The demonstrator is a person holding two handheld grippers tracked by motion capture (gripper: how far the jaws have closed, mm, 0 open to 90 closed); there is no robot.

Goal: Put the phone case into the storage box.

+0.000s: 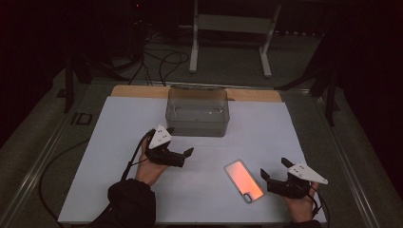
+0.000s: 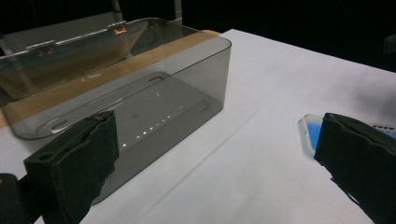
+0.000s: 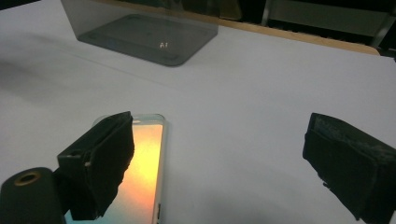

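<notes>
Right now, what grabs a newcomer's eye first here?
The phone case, glowing orange-pink, lies flat on the white sheet just left of the open right tongs. Behind it a smoky clear box stands at the sheet's far edge, with the open left tongs hovering near its front.

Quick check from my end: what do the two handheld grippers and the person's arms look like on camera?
Both grippers are black with two blocky, rough-surfaced black jaws. The left gripper and the right gripper each carry a pale grey three-cornered plate on top. A thin black cable trails from each, looping by the hand. The left forearm wears a dark sleeve, bunched at the wrist.
</notes>
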